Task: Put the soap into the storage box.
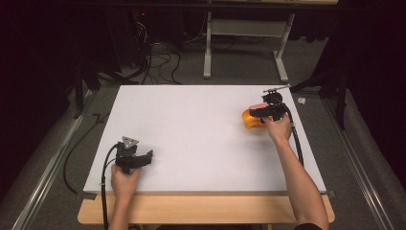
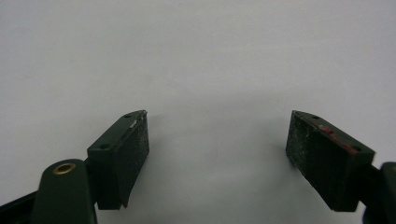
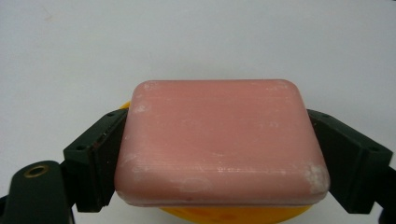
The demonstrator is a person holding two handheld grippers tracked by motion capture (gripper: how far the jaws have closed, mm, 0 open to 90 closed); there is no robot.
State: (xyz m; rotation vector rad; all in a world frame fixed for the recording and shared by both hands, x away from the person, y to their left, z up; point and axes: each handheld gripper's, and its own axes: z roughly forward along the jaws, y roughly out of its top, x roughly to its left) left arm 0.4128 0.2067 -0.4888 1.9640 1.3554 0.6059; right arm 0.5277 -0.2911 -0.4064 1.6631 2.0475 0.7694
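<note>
Near the tabletop's (image 1: 191, 124) far right edge, right tool (image 3: 219, 154) clamped across the pink soap bar's (image 3: 219, 149) long axis above the yellow dish (image 1: 249, 120); left tool (image 2: 217, 149) wide, holding nothing, near-left corner

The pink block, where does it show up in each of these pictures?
High view: the pink block sits at the table's far right, atop an orange thing, under the right gripper.
Left gripper view: not in this picture; the open left gripper faces bare white table.
Right gripper view: the block is at centre, the jaws against its two sides, orange peeking out below.
Shared landmark: the white table surface.
</note>
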